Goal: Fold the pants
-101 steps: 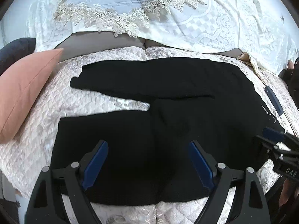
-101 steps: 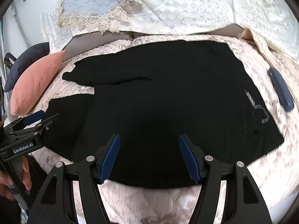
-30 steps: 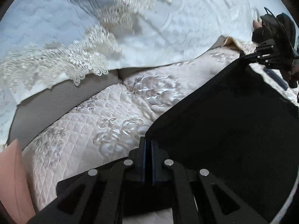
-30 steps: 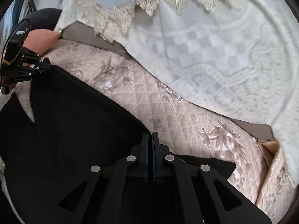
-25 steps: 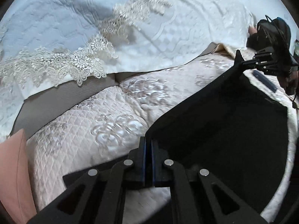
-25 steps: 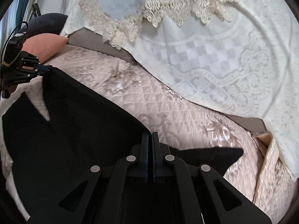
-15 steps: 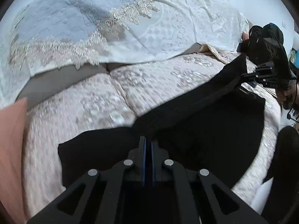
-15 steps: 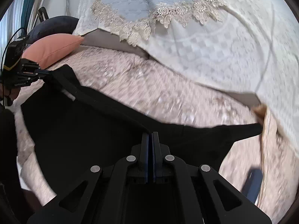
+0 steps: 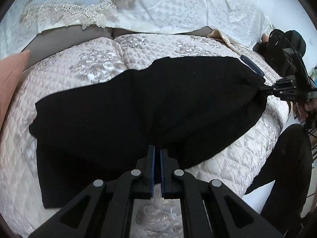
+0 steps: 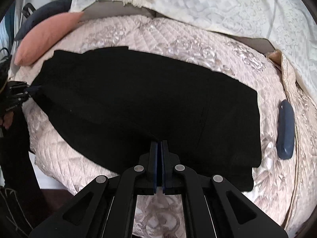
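The black pants [image 9: 138, 107] lie folded lengthwise on the quilted sofa seat [image 9: 99, 59]; they also show in the right wrist view [image 10: 138, 99]. My left gripper [image 9: 156, 148] is shut on the near edge of the pants at their left part. My right gripper [image 10: 159, 144] is shut on the near edge at their right end. Each gripper shows in the other's view, the right one [image 9: 265, 89] and the left one [image 10: 27, 93], both pinching the black cloth. The upper layer is pulled over the lower layer toward me.
A pink cushion [image 10: 45, 37] lies at the seat's left end. A dark blue flat object [image 10: 285, 132] lies on the seat beside the pants' right end. A white lace cover [image 9: 158, 6] drapes the backrest. The seat's front edge is near me.
Both grippers, shut on the far edge of the pants, have carried it up and back toward me, laying one leg over the other.
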Demonstrator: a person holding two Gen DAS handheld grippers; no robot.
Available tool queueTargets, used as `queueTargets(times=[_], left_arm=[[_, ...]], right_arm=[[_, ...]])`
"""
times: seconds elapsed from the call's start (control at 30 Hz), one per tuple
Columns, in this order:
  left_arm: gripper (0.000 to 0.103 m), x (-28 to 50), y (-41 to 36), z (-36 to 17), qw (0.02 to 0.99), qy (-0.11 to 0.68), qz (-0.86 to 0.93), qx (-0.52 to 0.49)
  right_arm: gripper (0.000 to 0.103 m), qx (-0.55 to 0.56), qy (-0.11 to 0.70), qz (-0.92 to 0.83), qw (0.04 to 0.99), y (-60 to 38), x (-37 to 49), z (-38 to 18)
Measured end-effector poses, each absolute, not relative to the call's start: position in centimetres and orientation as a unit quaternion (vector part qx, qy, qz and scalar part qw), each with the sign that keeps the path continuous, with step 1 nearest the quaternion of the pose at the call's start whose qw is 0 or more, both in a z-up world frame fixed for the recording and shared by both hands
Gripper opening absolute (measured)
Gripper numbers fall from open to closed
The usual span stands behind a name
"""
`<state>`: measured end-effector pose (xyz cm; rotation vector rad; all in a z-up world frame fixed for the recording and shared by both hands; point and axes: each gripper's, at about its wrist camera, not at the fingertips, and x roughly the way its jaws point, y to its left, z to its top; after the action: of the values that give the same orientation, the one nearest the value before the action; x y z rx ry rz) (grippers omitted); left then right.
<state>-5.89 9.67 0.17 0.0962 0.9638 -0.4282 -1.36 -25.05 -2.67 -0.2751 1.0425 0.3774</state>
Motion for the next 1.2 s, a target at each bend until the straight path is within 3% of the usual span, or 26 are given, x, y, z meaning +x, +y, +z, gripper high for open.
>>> queueTargets(times=[0.17,0.2,0.23,0.27,0.3,0.33,0.63,0.77,0.8,0.9,0.93,1.2], left_arm=[[0.006,-6.8,11.8,0.1,0.857,0.479,-0.187,-0.03],[0.01,-7.0,12.6,0.4,0.859,0.476,-0.18,-0.05],[0.022,-7.2,13.5,0.7,0.864,0.47,-0.167,-0.072],[0.032,-7.3,14.4,1.0,0.87,0.462,-0.15,-0.089],[0.05,-7.4,15.3,1.3,0.875,0.453,-0.131,-0.107],[0.057,-7.4,16.3,1.5,0.88,0.444,-0.112,-0.126],[0.063,-4.3,24.0,-1.7,0.842,0.436,0.01,-0.317],[0.061,-2.4,23.0,-1.4,0.857,0.42,-0.015,-0.299],[0.057,-1.9,22.5,-1.4,0.856,0.423,-0.019,-0.296],[0.012,-0.5,21.4,-1.4,0.854,0.434,-0.027,-0.287],[0.008,-0.2,21.3,-1.2,0.854,0.434,-0.027,-0.285],[0.005,-0.1,20.7,1.0,0.872,0.415,-0.036,-0.258]], right_arm=[[0.002,-0.091,0.518,0.149,0.837,-26.3,-3.0,-3.7],[0.008,-0.053,0.513,0.146,0.844,-27.3,-3.5,-3.3],[0.015,-0.025,0.505,0.143,0.851,-28.1,-4.1,-2.9],[0.035,0.004,0.495,0.14,0.858,-28.9,-4.4,-2.5],[0.051,0.039,0.483,0.133,0.865,-29.8,-4.9,-2.1],[0.057,0.067,0.474,0.125,0.869,-30.6,-5.3,-1.9],[0.06,0.167,0.474,0.08,0.861,-32.9,-4.6,-3.3],[0.06,0.224,0.467,0.054,0.854,-34.6,-3.9,-3.9],[0.06,0.24,0.461,0.048,0.853,-35.0,-3.7,-4.1],[0.06,0.287,0.449,0.044,0.845,-36.0,-3.4,-4.5],[0.06,0.301,0.443,0.041,0.844,-36.3,-3.3,-4.6],[0.059,0.341,0.404,-0.009,0.849,-38.1,-2.5,-3.9]])
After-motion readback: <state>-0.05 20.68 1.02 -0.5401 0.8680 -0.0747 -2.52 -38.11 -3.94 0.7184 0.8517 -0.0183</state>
